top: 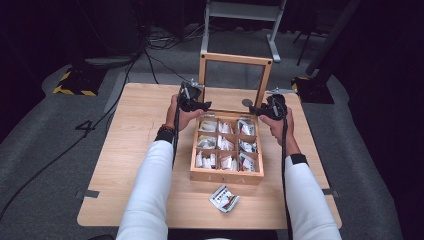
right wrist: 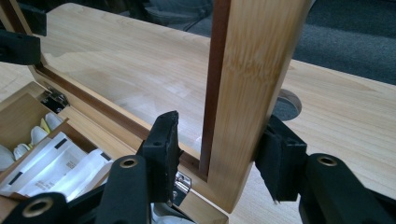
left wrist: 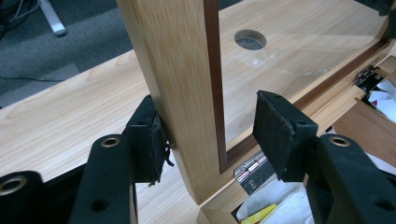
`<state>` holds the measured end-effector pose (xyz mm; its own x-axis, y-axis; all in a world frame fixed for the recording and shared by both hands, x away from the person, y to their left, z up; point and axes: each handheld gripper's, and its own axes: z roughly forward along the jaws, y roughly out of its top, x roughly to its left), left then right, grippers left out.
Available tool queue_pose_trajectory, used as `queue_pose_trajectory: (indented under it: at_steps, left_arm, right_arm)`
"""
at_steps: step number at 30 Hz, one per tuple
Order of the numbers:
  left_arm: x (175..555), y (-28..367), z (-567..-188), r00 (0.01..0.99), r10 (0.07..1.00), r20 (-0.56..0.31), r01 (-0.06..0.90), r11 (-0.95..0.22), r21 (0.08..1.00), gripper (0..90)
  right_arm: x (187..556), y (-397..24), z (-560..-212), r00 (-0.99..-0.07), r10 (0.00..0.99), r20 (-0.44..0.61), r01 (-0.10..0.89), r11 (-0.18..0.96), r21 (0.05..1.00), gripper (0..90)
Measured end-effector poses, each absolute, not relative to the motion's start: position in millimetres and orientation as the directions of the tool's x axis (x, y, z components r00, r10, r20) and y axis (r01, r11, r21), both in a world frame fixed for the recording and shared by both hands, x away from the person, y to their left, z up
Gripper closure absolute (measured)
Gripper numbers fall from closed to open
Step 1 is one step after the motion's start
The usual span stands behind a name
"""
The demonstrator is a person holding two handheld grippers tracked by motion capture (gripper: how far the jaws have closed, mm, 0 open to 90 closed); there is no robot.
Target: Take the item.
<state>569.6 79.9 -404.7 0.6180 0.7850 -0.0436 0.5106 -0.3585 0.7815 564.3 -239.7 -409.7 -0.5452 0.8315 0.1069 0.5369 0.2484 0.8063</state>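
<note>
A wooden box (top: 226, 175) with several compartments of white packets (top: 226, 144) sits on the table, its glass-paned lid (top: 235, 58) standing upright. My left gripper (top: 192, 102) straddles the lid's left frame post (left wrist: 177, 84). Its outer pad (left wrist: 147, 140) touches the wood, and the inner pad (left wrist: 275, 130) stands clear of it over the glass. My right gripper (top: 267, 107) straddles the right frame post (right wrist: 252, 84). There the outer pad (right wrist: 275, 161) rests against the wood, while a gap separates the inner pad (right wrist: 163, 140) from it. A hinge (left wrist: 252, 170) sits just below the left post.
A loose packet (top: 223, 198) lies on the table in front of the box. A round hole (top: 247, 102) is cut in the tabletop behind the lid. Cables (top: 150, 55) and a metal stand (top: 240, 15) are on the floor beyond the table.
</note>
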Motion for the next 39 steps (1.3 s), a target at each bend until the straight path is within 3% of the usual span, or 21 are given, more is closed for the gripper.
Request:
queue_pose_trajectory:
  at_steps: [39]
  left_arm:
    - [528.7, 98.4, -358.8, 0.639, 0.769, 0.013, 0.345, -0.301, 0.889, 58.8]
  right_arm:
    - [535.3, -248.8, -372.9, -0.576, 0.813, 0.082, 0.436, 0.221, 0.872, 56.1]
